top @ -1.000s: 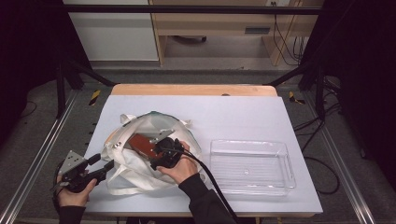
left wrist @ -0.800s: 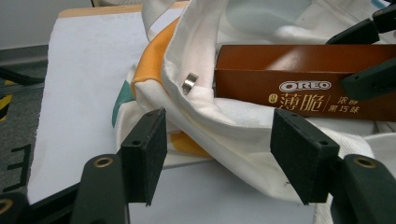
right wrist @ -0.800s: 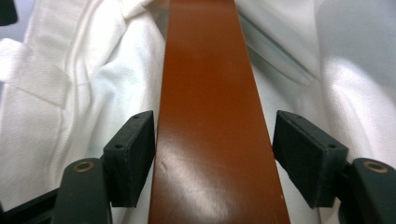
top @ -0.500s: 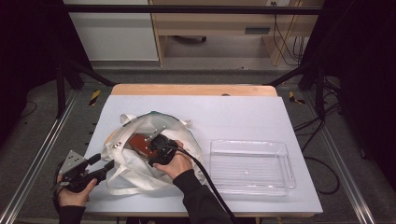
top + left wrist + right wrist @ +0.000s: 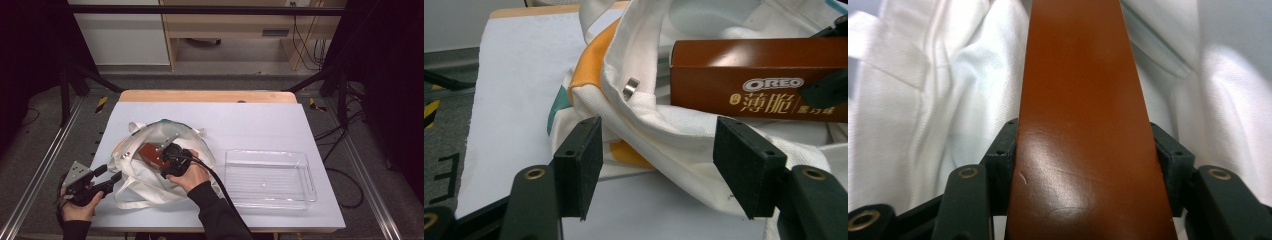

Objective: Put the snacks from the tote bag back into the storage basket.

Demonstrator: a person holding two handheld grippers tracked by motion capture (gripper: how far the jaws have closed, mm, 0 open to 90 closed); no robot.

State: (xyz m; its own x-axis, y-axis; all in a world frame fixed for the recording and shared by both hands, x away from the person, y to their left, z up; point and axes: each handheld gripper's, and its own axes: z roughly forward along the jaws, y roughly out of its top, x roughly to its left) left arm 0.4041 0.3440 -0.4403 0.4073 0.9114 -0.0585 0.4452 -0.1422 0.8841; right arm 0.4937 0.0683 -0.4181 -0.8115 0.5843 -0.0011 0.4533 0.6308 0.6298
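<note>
A white tote bag (image 5: 145,185) with orange and teal patches lies open on the left half of the table. A brown Oreo box (image 5: 151,153) pokes out of the bag's mouth, and my right gripper (image 5: 165,161) is shut on it; in the right gripper view the box (image 5: 1083,100) runs straight up between the two pads. My left gripper (image 5: 114,179) stands open at the bag's lower left edge. In the left gripper view its jaws are wide apart, with the bag's rim (image 5: 644,115) just ahead of them and the box (image 5: 754,75) beyond it.
A clear plastic tray (image 5: 270,177) stands empty on the right half of the white table (image 5: 260,125). A black cable (image 5: 220,190) trails from the right gripper along the person's forearm. A wooden strip (image 5: 205,96) runs along the table's far edge.
My right gripper has shifted slightly left over the bag's mouth, still holding the box. The left gripper has barely moved.
</note>
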